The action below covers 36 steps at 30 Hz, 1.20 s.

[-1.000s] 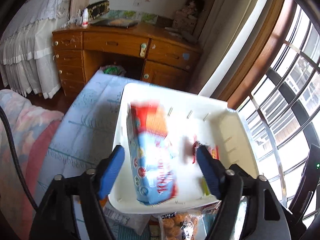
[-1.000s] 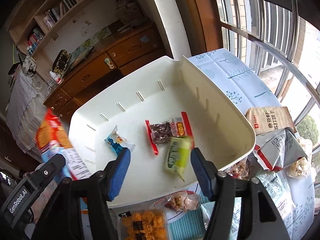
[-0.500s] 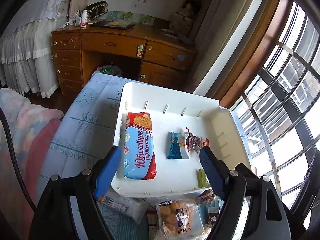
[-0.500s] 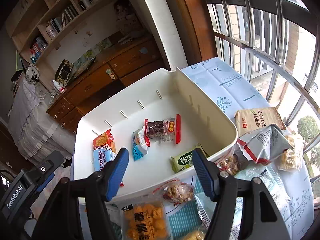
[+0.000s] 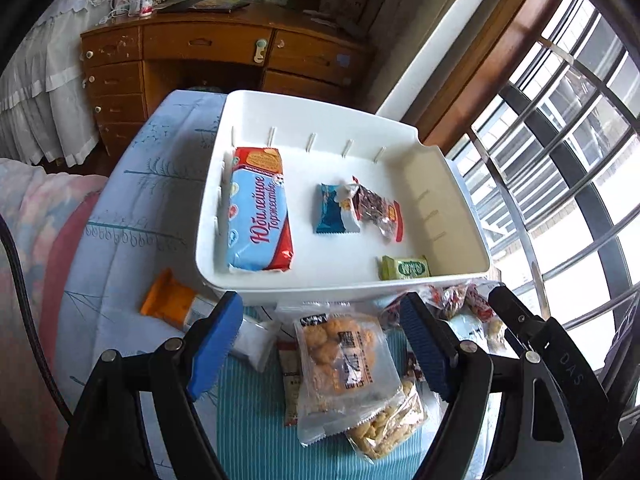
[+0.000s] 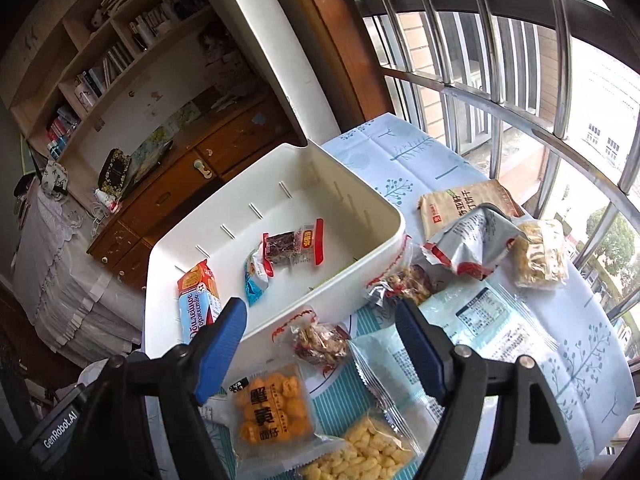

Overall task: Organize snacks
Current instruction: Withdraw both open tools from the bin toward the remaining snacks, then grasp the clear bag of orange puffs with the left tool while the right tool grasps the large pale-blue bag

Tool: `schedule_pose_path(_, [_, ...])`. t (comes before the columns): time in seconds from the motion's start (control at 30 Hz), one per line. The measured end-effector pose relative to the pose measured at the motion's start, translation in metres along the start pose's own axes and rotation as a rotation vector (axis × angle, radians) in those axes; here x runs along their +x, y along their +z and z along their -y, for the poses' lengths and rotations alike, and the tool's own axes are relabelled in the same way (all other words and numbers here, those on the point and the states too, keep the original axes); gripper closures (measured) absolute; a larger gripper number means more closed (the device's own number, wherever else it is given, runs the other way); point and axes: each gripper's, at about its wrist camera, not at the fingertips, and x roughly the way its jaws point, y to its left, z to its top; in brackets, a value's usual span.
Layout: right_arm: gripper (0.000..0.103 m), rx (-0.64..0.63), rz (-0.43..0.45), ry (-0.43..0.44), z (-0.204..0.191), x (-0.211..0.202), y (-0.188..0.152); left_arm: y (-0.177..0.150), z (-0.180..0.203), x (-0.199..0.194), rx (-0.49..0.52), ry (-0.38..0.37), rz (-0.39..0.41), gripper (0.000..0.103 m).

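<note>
A white bin (image 5: 304, 294) (image 6: 352, 300) stands on the table. In it lie a long blue-and-red biscuit pack (image 5: 258, 216) (image 6: 199, 300), a small blue packet (image 5: 334, 212) (image 6: 256, 276), a red-edged clear packet (image 5: 378, 210) (image 6: 294, 244) and a green sachet (image 5: 404, 268). Loose snacks lie in front of the bin: a clear bag of orange puffs (image 5: 340, 352) (image 6: 272, 408), a bag of nuts (image 6: 320, 344), yellow puffs (image 6: 360, 456). My left gripper (image 5: 320, 340) hangs open above the orange puffs, holding nothing. My right gripper (image 6: 320, 348), jaws opening, hovers empty over the nuts.
An orange-and-white tube (image 5: 176, 304) lies left of the bin. A brown cracker pack (image 6: 464, 208), a torn silver bag (image 6: 476, 248) and a noodle snack (image 6: 540, 256) sit to the right near the barred window (image 6: 520, 60). A wooden desk (image 5: 208, 56) stands behind.
The biscuit pack dropped out of the left gripper into the bin's left side. Both grippers pulled back from the bin to above the loose snacks in front. The green sachet shifted toward the near wall.
</note>
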Motion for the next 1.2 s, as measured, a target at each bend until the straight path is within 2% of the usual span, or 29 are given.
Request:
schedule_pose_path(0.33, [0.024, 0.152, -0.052, -0.063, 0.043, -0.013, -0.012, -0.014, 0.032, 0.025, 0.087, -0.052, -0.157, 0.018])
schedule_pose_path(0.47, [0.019, 0.227, -0.087, -0.081, 0.063, -0.011, -0.016, -0.022, 0.042, 0.04, 0.11, -0.06, -0.229, 0.013])
schedule_pose_path(0.57, [0.014, 0.264, -0.118, -0.092, 0.074, -0.007, -0.019, -0.029, 0.047, 0.055, 0.123, -0.041, -0.285, 0.013])
schedule_pose_path(0.77, [0.009, 0.37, -0.204, -0.115, 0.097, 0.006, -0.02, -0.038, 0.045, 0.081, 0.104, 0.008, -0.385, 0.013])
schedule_pose_path(0.9, [0.009, 0.452, -0.263, -0.119, 0.111, 0.013, -0.021, -0.038, 0.047, 0.092, 0.099, 0.052, -0.412, 0.011])
schedule_pose_path(1.0, [0.009, 0.492, -0.321, -0.149, 0.118, 0.02, -0.018, -0.037, 0.047, 0.099, 0.08, 0.071, -0.431, 0.01])
schedule_pose_path(1.2, [0.006, 0.586, -0.404, -0.152, 0.13, 0.037, -0.01, -0.041, 0.042, 0.118, 0.03, 0.1, -0.485, 0.01])
